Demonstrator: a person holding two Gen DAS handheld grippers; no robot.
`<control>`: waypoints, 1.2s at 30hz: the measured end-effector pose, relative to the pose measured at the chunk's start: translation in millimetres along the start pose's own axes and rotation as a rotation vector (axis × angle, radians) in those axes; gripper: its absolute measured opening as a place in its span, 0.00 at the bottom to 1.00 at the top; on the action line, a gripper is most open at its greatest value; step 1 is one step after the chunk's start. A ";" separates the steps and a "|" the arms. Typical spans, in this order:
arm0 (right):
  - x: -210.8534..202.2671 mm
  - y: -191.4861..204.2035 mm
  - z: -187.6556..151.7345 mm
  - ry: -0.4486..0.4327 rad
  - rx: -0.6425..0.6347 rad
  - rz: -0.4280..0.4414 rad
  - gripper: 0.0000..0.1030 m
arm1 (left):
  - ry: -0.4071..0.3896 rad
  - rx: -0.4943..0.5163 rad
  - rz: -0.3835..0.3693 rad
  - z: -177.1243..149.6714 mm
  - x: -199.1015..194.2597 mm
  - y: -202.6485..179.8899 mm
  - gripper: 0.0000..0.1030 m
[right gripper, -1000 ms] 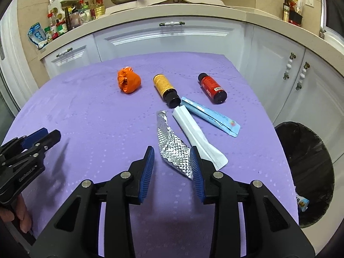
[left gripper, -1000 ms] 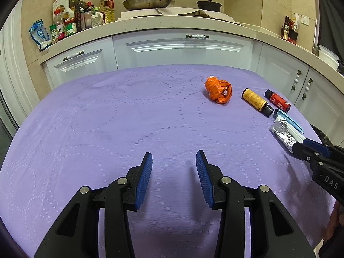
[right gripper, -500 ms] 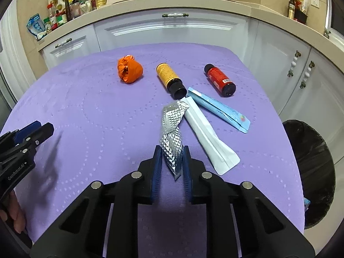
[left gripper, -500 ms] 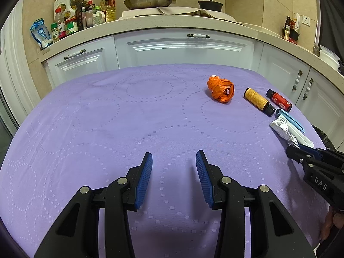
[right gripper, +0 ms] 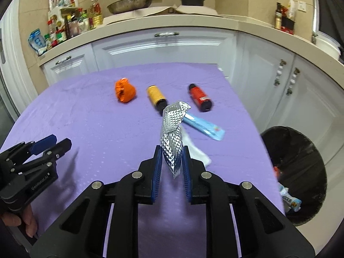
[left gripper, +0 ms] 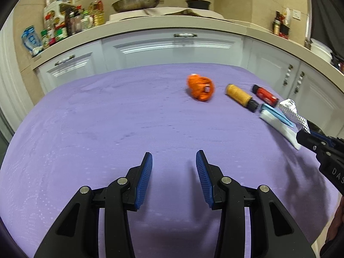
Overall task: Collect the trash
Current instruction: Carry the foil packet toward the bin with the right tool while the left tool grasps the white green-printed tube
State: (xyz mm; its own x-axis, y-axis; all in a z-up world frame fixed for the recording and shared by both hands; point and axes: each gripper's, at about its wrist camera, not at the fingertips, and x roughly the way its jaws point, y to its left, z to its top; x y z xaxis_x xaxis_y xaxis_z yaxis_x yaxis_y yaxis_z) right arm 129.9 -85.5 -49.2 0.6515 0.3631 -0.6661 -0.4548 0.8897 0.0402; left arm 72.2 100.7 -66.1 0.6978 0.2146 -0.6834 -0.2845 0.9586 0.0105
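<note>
My right gripper (right gripper: 171,158) is shut on a silver foil wrapper (right gripper: 173,129) and holds it lifted above the purple table (right gripper: 86,129). The wrapper also shows in the left wrist view (left gripper: 293,112). On the table lie an orange crumpled wrapper (right gripper: 125,91), a yellow bottle (right gripper: 156,97), a red bottle (right gripper: 200,97), a blue packet (right gripper: 204,125) and a white packet (right gripper: 196,150). My left gripper (left gripper: 174,165) is open and empty over the table's near left part.
A black trash bin (right gripper: 298,172) with some trash inside stands on the floor right of the table. White cabinets (right gripper: 167,47) and a counter with bottles, a pan and a pot run behind the table.
My right gripper closed on the foil wrapper and raised it off the table. The left gripper stayed open and hardly moved.
</note>
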 end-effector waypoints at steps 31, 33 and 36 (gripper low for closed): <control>-13.1 -160.2 -43.7 -0.043 0.232 -0.103 0.18 | 0.078 0.162 -0.116 26.5 37.1 -179.8 0.53; -10.0 -165.2 -44.9 -0.042 0.241 -0.100 0.18 | 0.075 0.163 -0.110 27.6 38.1 -181.8 0.59; -8.0 -168.7 -47.0 -0.041 0.249 -0.096 0.18 | 0.076 0.160 -0.100 29.6 41.2 -183.2 0.70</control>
State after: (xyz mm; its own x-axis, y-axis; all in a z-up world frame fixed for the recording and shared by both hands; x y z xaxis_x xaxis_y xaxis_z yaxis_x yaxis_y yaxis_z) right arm 172.9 -251.5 -85.7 0.7107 0.2802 -0.6453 -0.2294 0.9594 0.1639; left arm 172.6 -60.5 -74.6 0.6641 0.1075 -0.7399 -0.1039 0.9933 0.0511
